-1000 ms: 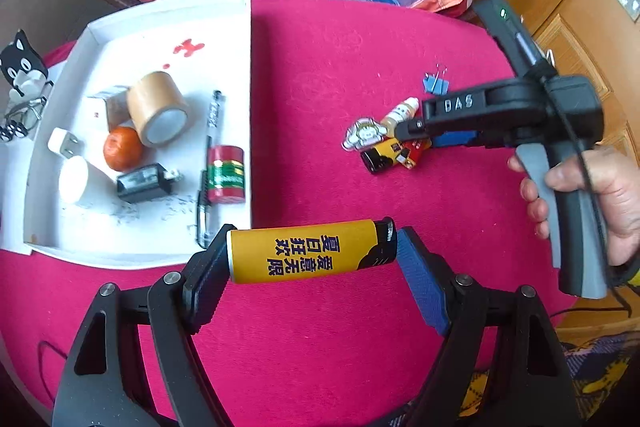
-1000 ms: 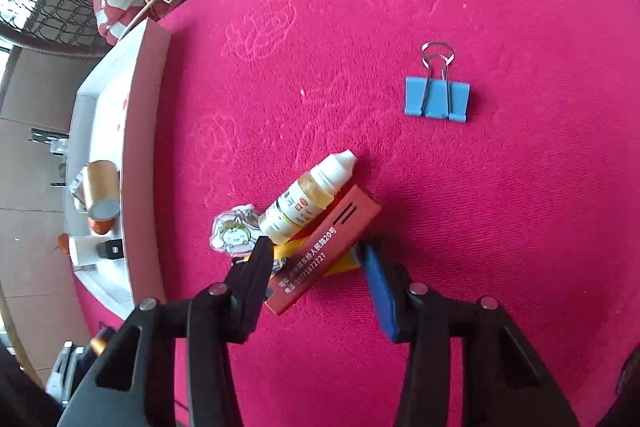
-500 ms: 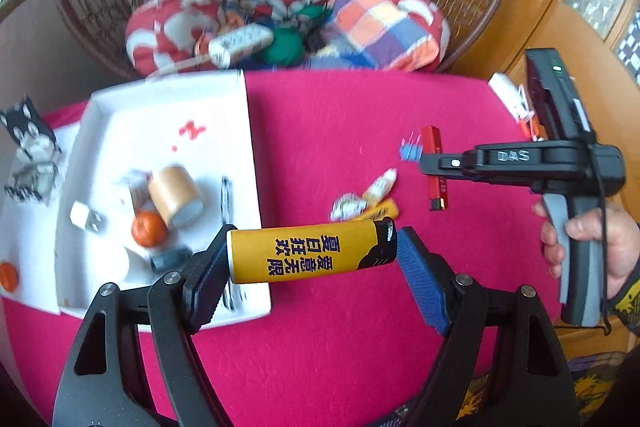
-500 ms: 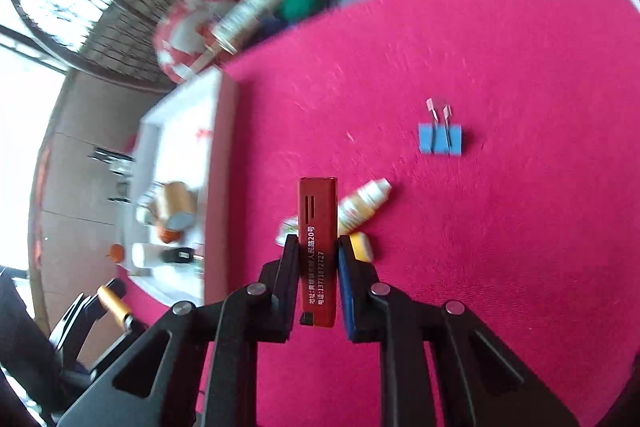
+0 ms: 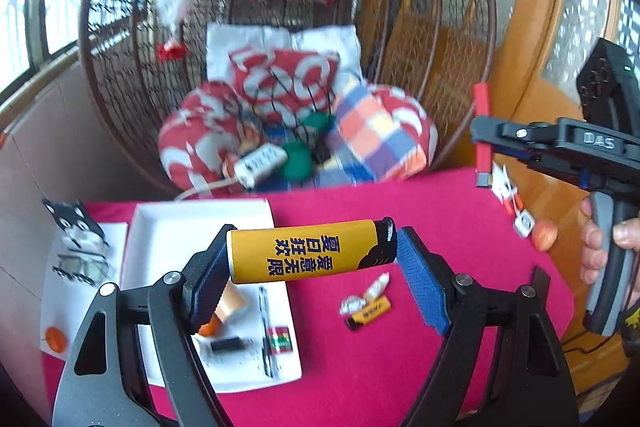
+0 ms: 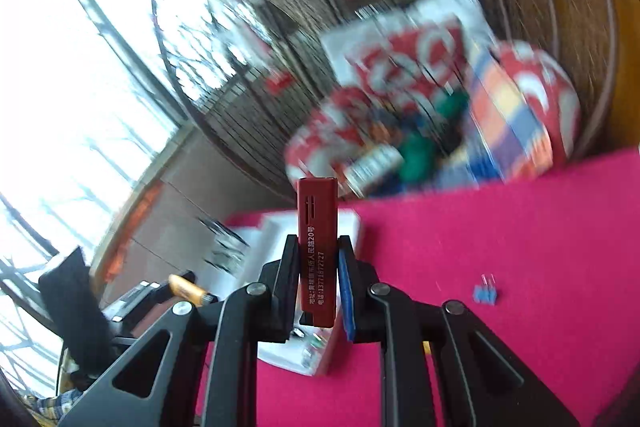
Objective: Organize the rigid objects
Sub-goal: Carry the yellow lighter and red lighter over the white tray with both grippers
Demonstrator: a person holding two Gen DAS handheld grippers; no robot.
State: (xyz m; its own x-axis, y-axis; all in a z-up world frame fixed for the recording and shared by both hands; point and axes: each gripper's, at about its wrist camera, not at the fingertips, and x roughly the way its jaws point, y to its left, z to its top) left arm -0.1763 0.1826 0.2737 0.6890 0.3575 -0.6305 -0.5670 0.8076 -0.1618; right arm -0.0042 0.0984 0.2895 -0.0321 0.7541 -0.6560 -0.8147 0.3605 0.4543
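Note:
My left gripper (image 5: 310,259) is shut on a yellow lighter (image 5: 304,251) held crosswise, high above the red table. My right gripper (image 6: 318,259) is shut on a red lighter (image 6: 318,227) held upright; it also shows in the left wrist view (image 5: 481,131), raised at the right. The white tray (image 5: 176,223) lies below at the left with a tape roll (image 5: 234,301), a pen (image 5: 265,331), an orange (image 5: 208,327) and a small red can (image 5: 280,339). A second yellow lighter (image 5: 370,311), a small dropper bottle (image 5: 378,283) and a sticker (image 5: 352,303) lie on the cloth.
A blue binder clip (image 6: 485,293) lies on the red cloth at the right. A wicker chair with cushions (image 5: 296,115) stands behind the table. A cat figure (image 5: 74,223) and white paper sit left of the tray. Small items (image 5: 524,223) lie near the table's right edge.
Both grippers have risen well above the table and tilted up. The right gripper closed on the red lighter and lifted it off the cloth. The left still holds the yellow lighter.

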